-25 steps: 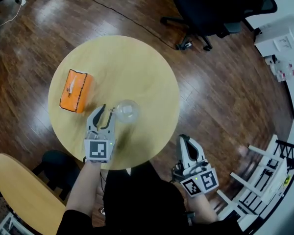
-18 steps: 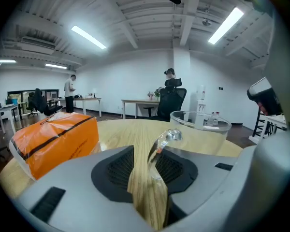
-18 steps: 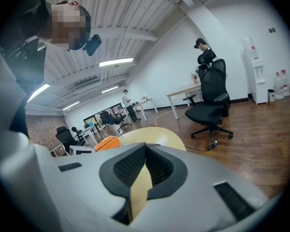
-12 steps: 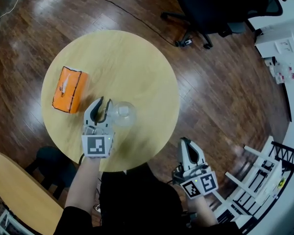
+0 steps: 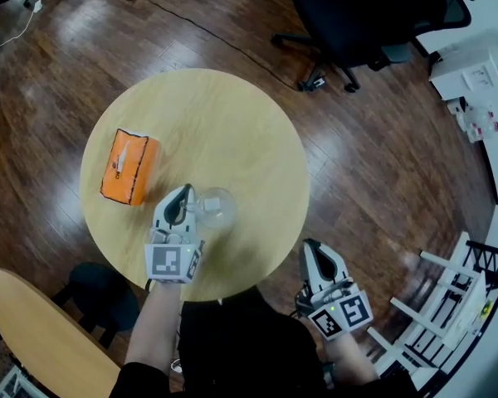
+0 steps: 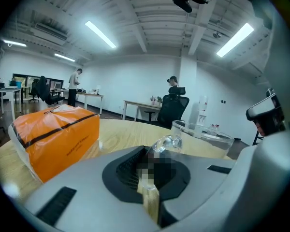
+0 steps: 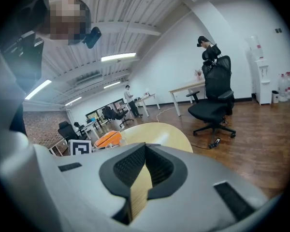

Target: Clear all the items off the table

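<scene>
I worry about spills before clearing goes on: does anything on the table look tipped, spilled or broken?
Nothing stands out. The glass cup stands upright on the table, with no spill around it. The left gripper has just closed its jaws on the handle. The orange packet lies flat, apart from the cup.

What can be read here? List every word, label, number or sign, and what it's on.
Orange package: dark print along its side, too blurred to read.
White boxes at the head view's right edge: marks too small to read.
Cubes on left gripper and right gripper: black-and-white square patterns, no letters.
Glass mug: no print.
</scene>
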The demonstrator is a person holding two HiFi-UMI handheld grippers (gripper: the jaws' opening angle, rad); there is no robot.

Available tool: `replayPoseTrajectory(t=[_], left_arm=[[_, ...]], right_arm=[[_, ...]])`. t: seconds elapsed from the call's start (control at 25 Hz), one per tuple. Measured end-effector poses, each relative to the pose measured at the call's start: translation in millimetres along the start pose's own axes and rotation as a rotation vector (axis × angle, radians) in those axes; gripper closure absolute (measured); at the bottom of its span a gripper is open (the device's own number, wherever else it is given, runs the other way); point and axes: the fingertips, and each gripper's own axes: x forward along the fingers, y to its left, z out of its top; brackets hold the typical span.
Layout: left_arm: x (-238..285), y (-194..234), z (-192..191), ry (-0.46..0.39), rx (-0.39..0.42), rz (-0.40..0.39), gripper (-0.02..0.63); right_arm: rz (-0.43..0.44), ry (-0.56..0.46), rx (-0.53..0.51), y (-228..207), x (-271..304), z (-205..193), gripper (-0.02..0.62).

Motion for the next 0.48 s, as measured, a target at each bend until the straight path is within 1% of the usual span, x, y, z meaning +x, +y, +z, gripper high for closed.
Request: replayPoseTrajectory(t=[0.04, 0.12, 0.32, 0.4, 0.48], left_arm=[[-2, 2, 1, -0.007, -0.005, -0.004, 0.598], [-10, 5, 4, -0.021, -0.039, -0.008, 0.598], [-42, 11, 23, -0.083, -0.116, 0.020, 0.598], [-62, 19, 34, -0.119, -0.147, 0.044, 0.598], [-86, 37, 48, -0.168, -0.173, 0.092, 0.598]], right_arm=[[-0.001, 0.000, -0.006, 1, -1, 0, 0.592], [0.002, 0.002, -0.024, 3, -2, 1, 0.592], [0.021, -0.005, -0.071, 10, -10, 7, 0.592], [0.035, -0.008, -0.093, 19, -7, 7, 0.592], [0.074, -0.022, -0.121, 34, 5, 12, 0.592]])
